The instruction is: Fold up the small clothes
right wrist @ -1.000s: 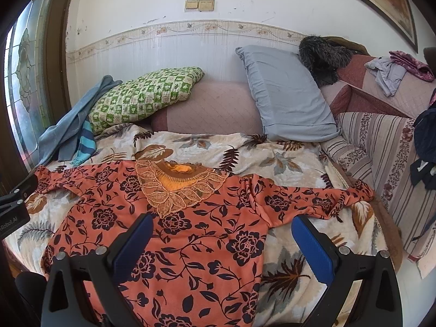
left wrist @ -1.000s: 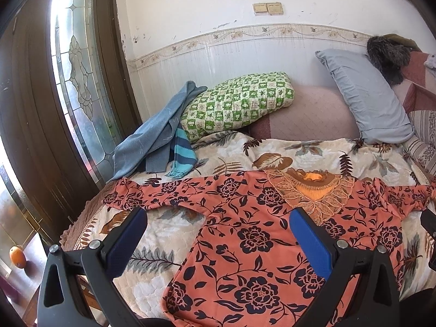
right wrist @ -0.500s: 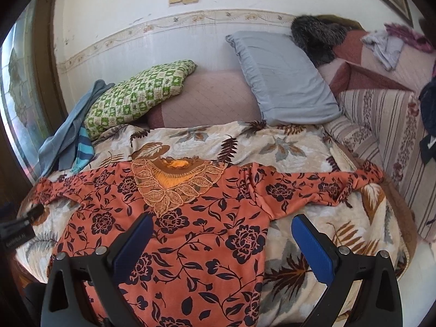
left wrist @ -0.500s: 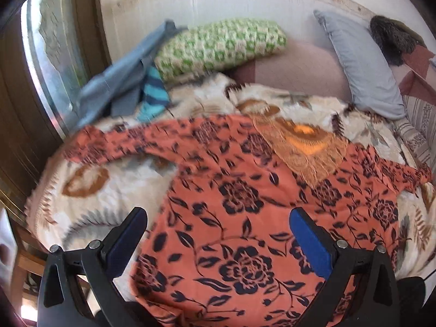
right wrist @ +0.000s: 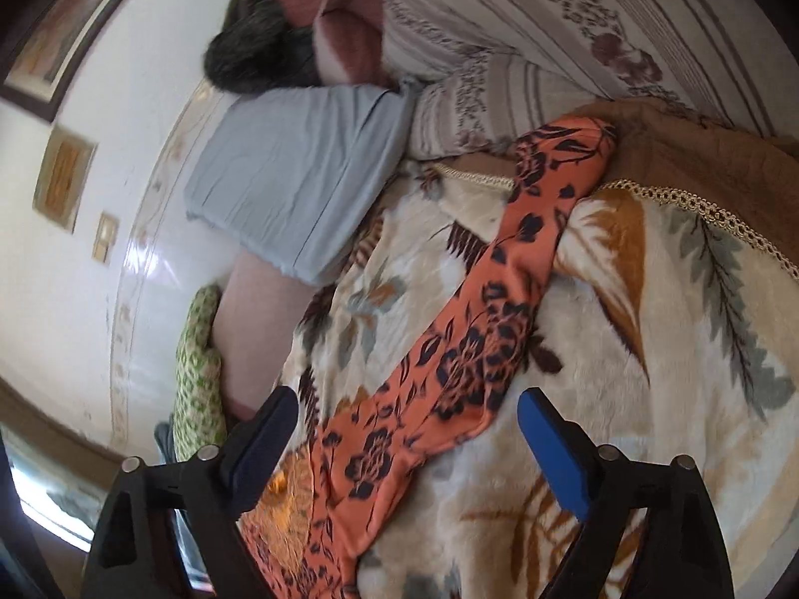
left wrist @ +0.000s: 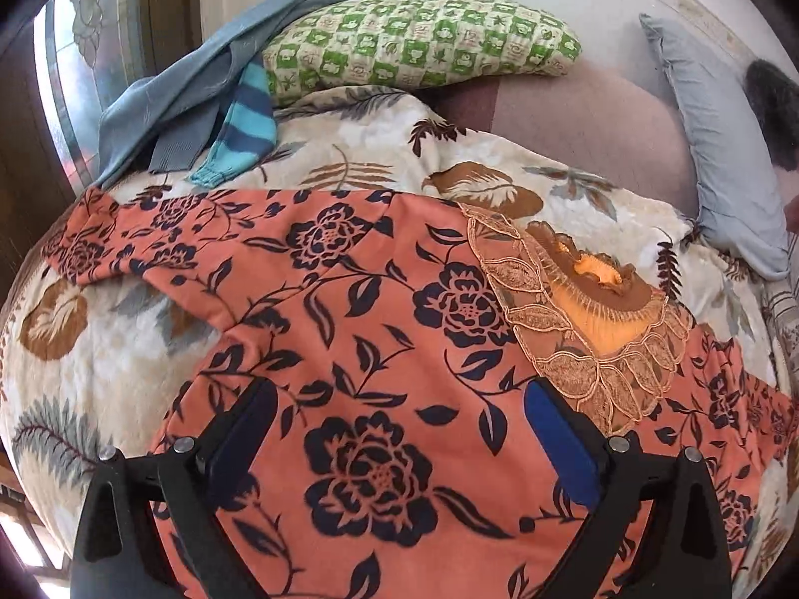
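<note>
Blouse [left wrist: 379,329] in orange floral print lying flat on plush leaf-patterned blanket [left wrist: 100,364], left gripper [left wrist: 399,424] hovering over its body with jaws apart, lace collar [left wrist: 589,329] showing, right gripper [right wrist: 407,429] gaping over one sleeve [right wrist: 479,339], grey pillow [right wrist: 299,184] leaning beyond.

Left gripper [left wrist: 399,429] agape, seemingly hovering over orange floral top [left wrist: 349,329].

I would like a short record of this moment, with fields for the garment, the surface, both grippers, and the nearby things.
garment: orange floral long-sleeved top, spread flat, unfolded
surface: cream leaf-print blanket
left gripper: open, over the top's body
right gripper: open, over one sleeve
nearby: green checked pillow, grey pillow, blue-grey cloth, striped turquoise sock
</note>
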A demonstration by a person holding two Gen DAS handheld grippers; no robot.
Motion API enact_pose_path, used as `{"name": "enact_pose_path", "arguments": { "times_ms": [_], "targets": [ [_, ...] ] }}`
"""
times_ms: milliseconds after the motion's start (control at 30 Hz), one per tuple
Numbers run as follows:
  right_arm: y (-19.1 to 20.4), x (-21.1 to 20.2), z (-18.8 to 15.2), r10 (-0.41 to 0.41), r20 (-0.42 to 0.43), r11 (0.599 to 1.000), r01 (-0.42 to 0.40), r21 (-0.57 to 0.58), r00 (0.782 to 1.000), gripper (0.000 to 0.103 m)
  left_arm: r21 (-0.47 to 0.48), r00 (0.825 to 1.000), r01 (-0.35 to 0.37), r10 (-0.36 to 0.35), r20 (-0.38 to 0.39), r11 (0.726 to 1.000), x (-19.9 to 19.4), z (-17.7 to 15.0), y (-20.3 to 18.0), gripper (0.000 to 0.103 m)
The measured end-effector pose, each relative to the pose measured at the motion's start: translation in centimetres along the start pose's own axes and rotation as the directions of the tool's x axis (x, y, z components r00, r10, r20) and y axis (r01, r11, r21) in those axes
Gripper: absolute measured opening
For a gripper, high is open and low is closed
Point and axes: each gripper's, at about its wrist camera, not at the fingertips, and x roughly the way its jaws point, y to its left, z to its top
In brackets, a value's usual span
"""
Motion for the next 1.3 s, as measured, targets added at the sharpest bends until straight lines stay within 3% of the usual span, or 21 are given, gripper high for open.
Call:
{"name": "enact_pose_path", "arguments": {
  "times_ms": [100,200,400,433,467,533,600,700,800,900,1000,1100,1300],
  "targets": [
    [-1.6,2.7,2.5,-0.01,0.015,0.997,0.009,0.081,1.0,0.083,0.071,0.998,-0.019,0.022,-0.051,0.997,2.7,-0.8,-0.8,0.099],
    [-1.0,6.0,3.9,-0.166,0.006,0.986,0.166,0.022,0.986,0.082,0.112,0.997,-0.035,0.042,-0.067,0.993,3.8,-1.2,-1.3,0.099],
    [-1.0,11.3,5.6,-0.46,0.021,0.887,0.461,-0.026,0.888,0.081,0.166,0.998,-0.044,0.051,-0.041,0.985,3.9,-1.1,-1.9,0.099],
    [-0.8,11.6,5.7,-0.499,0.042,0.865,0.501,-0.042,0.866,0.073,0.168,0.998,-0.044,0.053,-0.046,0.985,4.0,-1.1,-1.8,0.099],
    [-0.7,11.8,5.8,-0.527,0.059,0.846,0.53,-0.058,0.848,0.056,0.168,0.997,-0.046,0.055,-0.048,0.985,4.2,-1.0,-1.8,0.099],
    [-1.1,11.9,6.1,-0.546,0.066,0.832,0.55,-0.07,0.835,0.025,0.165,0.997,-0.053,0.061,-0.047,0.985,4.2,-1.0,-1.4,0.099],
    [-1.8,11.0,6.0,-0.504,0.068,0.861,0.508,-0.042,0.861,0.02,0.155,0.997,-0.064,0.07,-0.031,0.986,3.9,-0.9,-0.9,0.099],
    [-0.3,8.9,5.4,-0.374,0.104,0.923,0.381,-0.054,0.921,0.016,0.141,0.997,-0.081,0.081,0.006,0.987,3.0,-0.7,0.1,0.099],
    [3.8,7.4,4.0,-0.233,0.114,0.957,0.249,-0.151,0.966,0.015,0.128,0.994,-0.109,0.104,0.047,0.986,2.1,-0.4,1.0,0.099],
    [9.3,7.2,1.4,-0.087,0.049,0.967,0.097,-0.236,0.995,0.015,0.093,0.99,-0.126,0.119,0.078,0.988,1.0,0.5,2.4,0.099],
    [15.7,8.1,-3.3,0.007,-0.056,0.937,-0.026,-0.348,0.998,0.015,0.042,0.98,-0.163,0.157,0.12,0.986,-0.2,1.5,4.5,0.099],
    [21.5,10.2,-10.1,0.05,-0.184,0.888,-0.128,-0.442,0.982,0.016,-0.017,0.966,-0.209,0.209,0.15,0.978,-1.1,2.5,7.1,0.099],
    [28.4,16.6,-26.2,-0.07,-0.362,0.789,-0.17,-0.59,0.93,0.019,-0.153,0.947,-0.273,0.293,0.134,0.95,-1.6,3.9,13.2,0.099]
  ]
}}
